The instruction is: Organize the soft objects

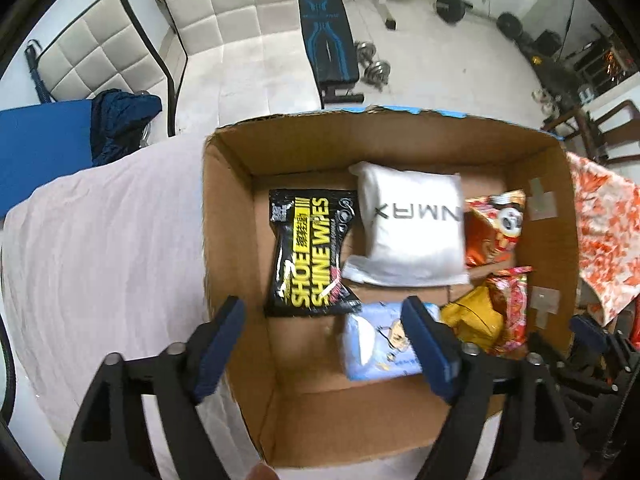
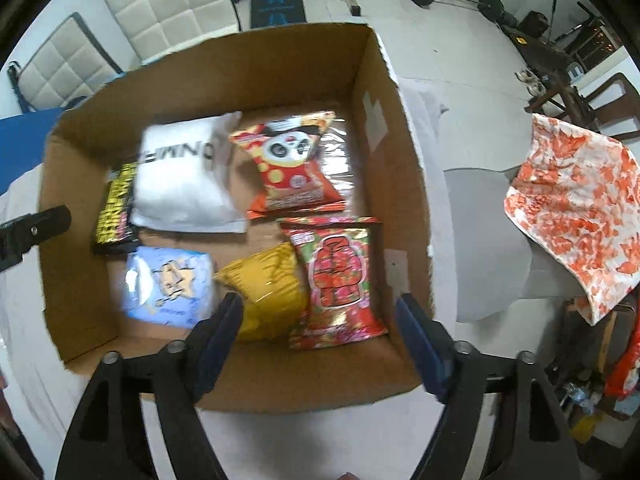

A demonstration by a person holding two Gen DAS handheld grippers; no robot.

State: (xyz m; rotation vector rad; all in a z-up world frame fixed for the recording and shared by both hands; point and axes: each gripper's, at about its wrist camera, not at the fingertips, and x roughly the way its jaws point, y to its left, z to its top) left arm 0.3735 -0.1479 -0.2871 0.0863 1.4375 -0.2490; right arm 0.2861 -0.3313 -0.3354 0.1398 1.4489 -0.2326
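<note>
Six soft packs inside the brown cardboard box (image 2: 404, 184) on the cloth-covered desk (image 1: 100, 240): black and yellow shoe-wipes pouch (image 1: 310, 254), white padded pouch (image 1: 412, 226), light blue tissue pack (image 2: 168, 286), yellow crinkled bag (image 2: 268, 292), red panda snack bag (image 2: 290, 164), red and green foil snack bag (image 2: 338, 284). Left claw (image 1: 322, 354) wide open, empty, above the box near the tissue pack. Right claw (image 2: 320, 346) also wide open, empty, over the yellow and foil bags. Probably all light and squashy; foil surely slippery, contents maybe fragile. Better to pinch gently across the middle, or at a sealed edge.
</note>
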